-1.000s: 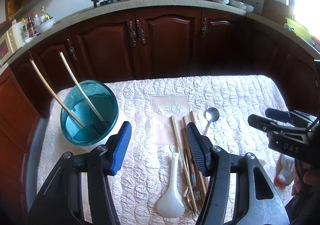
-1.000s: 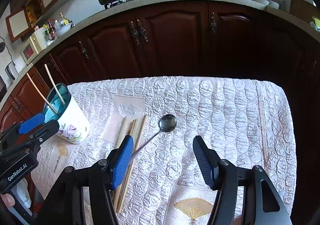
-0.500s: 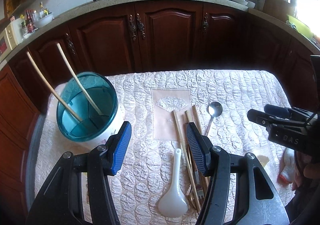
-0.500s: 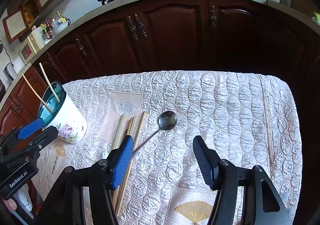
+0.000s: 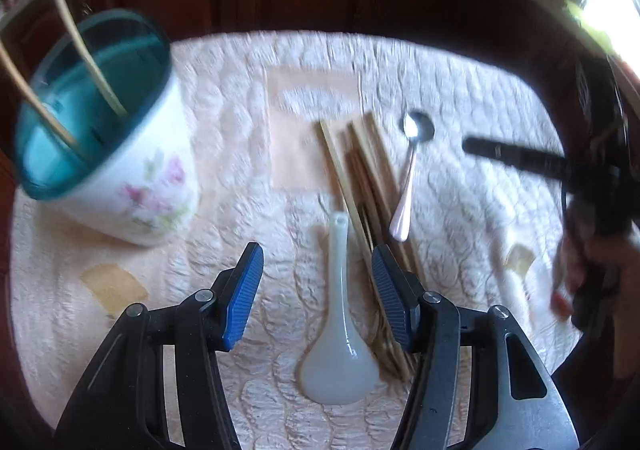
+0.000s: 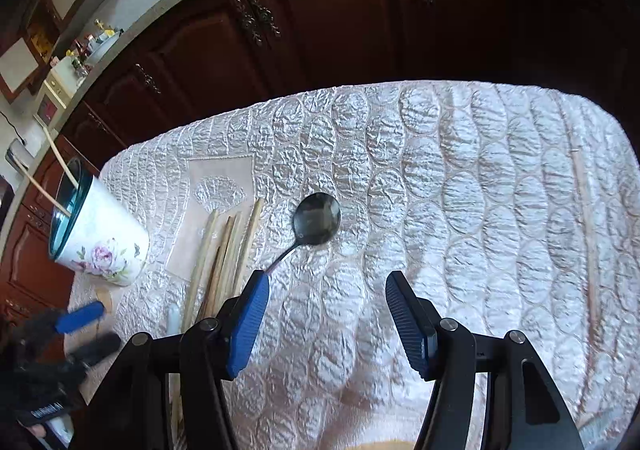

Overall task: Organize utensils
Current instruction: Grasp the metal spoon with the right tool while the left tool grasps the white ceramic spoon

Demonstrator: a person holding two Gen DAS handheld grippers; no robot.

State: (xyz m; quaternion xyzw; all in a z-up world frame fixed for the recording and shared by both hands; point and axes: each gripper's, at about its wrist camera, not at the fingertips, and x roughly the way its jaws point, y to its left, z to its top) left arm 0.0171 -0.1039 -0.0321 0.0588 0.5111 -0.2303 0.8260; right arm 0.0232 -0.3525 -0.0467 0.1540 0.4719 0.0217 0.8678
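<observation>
left gripper (image 5: 318,282): tilted down over the long white ceramic soup spoon (image 5: 335,330) near the desk's front edge, jaws spread, holding nothing | right gripper (image 6: 327,308): tilted down, jaws spread, empty, shiny metal spoon (image 6: 312,223) just ahead, mid-desk | writing: too blurry to read

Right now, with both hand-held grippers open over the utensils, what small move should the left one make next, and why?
Probably lower the left hand-held gripper a little further and close on the white spoon. Its handle already lies between the open jaws, nothing is held yet, and the cup, with two chopsticks in it, stands close by on the left. The loose chopsticks beside the spoon could get caught.
</observation>
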